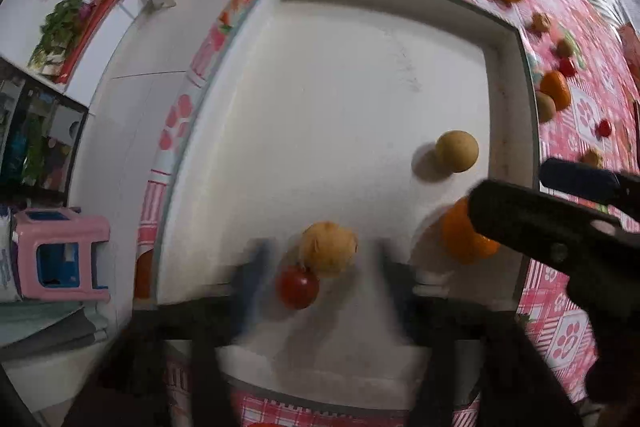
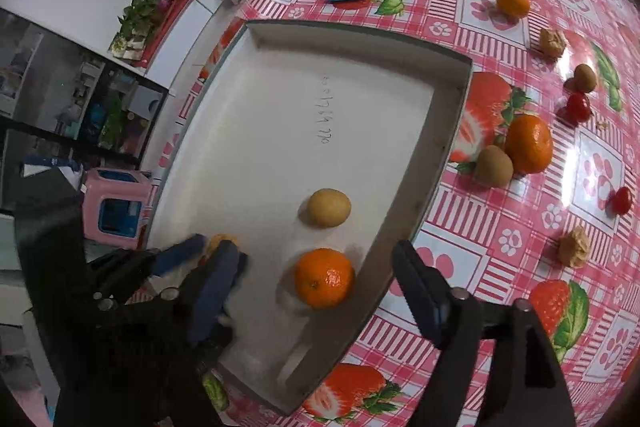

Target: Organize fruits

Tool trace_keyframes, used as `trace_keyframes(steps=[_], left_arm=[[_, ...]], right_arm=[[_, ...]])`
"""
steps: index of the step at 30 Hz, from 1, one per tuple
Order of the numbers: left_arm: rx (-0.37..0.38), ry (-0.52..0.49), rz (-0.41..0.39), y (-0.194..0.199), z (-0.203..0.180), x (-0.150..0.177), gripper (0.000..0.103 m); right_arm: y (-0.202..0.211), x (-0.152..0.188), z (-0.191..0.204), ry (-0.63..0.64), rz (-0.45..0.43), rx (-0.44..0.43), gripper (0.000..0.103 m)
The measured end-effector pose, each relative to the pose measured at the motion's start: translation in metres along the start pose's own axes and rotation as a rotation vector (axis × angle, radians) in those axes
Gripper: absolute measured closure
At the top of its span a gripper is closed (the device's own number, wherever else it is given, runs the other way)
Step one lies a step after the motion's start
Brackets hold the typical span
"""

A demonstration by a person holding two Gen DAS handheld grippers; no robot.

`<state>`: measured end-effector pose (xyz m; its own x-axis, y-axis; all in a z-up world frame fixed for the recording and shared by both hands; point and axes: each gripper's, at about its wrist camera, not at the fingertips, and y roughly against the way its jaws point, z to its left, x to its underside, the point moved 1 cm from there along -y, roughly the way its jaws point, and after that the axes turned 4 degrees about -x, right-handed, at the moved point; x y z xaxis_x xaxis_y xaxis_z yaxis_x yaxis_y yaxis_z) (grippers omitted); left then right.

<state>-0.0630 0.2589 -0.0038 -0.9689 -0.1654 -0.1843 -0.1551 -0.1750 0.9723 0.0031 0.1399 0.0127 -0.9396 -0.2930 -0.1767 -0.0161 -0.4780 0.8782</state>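
Now four fruits in the white tray [image 2: 448,131], both hand-held grippers open.

Right gripper [image 2: 316,275] jaws wide apart, straddling a mandarin [image 2: 324,277] that lies free in the white tray [image 2: 448,131], pads not touching it. Yellow-brown round fruit [image 2: 329,207] sits just ahead of the tips; left gripper [image 2: 208,251] is off to their left, in the tray. Beyond the right finger, out on the tablecloth [image 2: 500,239]: kiwi [image 2: 493,165] touching a bigger mandarin [image 2: 529,143]
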Motion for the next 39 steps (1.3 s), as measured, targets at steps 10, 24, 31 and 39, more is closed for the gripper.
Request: trace_keyframes(steps=[10, 24, 31, 39], left_arm=[[0.009, -0.005, -0.029, 0.019, -0.006, -0.001, 0.02], [0.042, -0.14, -0.036, 0.041, -0.068, -0.003, 0.02], [0.061, -0.198, -0.02, 0.046, -0.104, 0.002, 0.02], [0.01, -0.289, 0.036, 0.045, -0.147, 0.011, 0.02]], right_arm=[[0.041, 0.016, -0.03, -0.097, -0.063, 0.119, 0.0], [0.073, 0.043, -0.094, -0.248, -0.082, 0.164, 0.0], [0.081, 0.056, -0.117, -0.292, -0.078, 0.188, 0.0], [0.097, 0.077, -0.156, -0.348, -0.073, 0.257, 0.0]])
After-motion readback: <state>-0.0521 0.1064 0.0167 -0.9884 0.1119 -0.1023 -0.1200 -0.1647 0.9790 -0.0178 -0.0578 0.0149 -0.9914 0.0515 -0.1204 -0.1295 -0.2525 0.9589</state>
